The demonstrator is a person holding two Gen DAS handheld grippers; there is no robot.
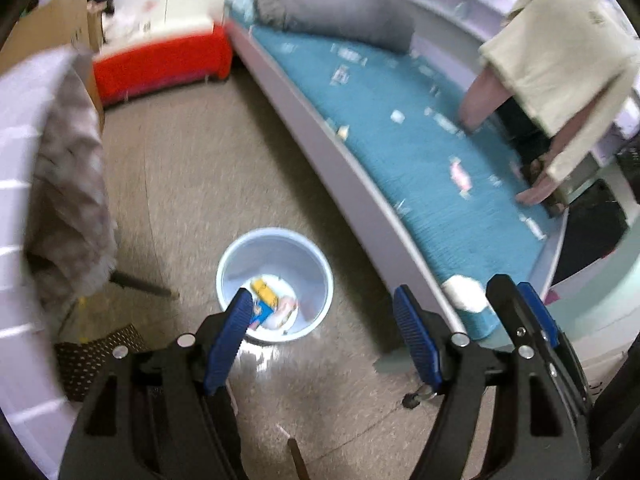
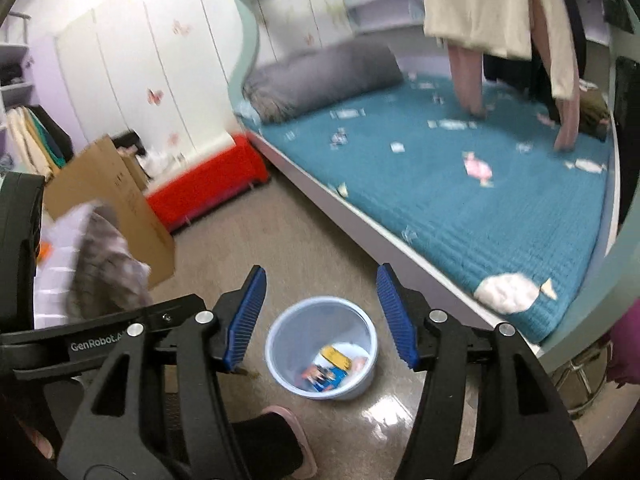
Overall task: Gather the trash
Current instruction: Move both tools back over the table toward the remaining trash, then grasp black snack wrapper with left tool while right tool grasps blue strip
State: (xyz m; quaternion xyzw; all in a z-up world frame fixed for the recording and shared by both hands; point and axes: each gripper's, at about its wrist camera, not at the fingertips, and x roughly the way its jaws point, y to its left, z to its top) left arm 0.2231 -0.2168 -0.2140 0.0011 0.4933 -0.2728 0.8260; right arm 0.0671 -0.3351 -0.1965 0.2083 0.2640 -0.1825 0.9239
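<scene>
A pale blue waste bin (image 1: pixel 240 256) (image 2: pixel 292 320) stands on the floor beside the bed, with yellow and blue wrappers (image 2: pixel 328 368) in its bottom. My left gripper (image 1: pixel 322 320) is open and empty above the bin. My right gripper (image 2: pixel 322 312) is open and empty, also above the bin; it shows in the left wrist view (image 1: pixel 520 312). Several small wrappers lie scattered on the teal bedspread (image 2: pixel 460 208), among them a pink one (image 2: pixel 476 168) (image 1: pixel 460 176) and a white crumpled piece (image 2: pixel 506 286) (image 1: pixel 464 290) at the near corner.
A grey bolster (image 2: pixel 324 76) lies at the bed's head. Hanging clothes (image 2: pixel 500 20) drape over the bed's far side. A red box (image 2: pixel 204 184) and cardboard (image 2: pixel 120 200) stand by the wardrobe. A grey cloth (image 1: pixel 76 184) hangs at left. A slippered foot (image 2: pixel 280 436) is near the bin.
</scene>
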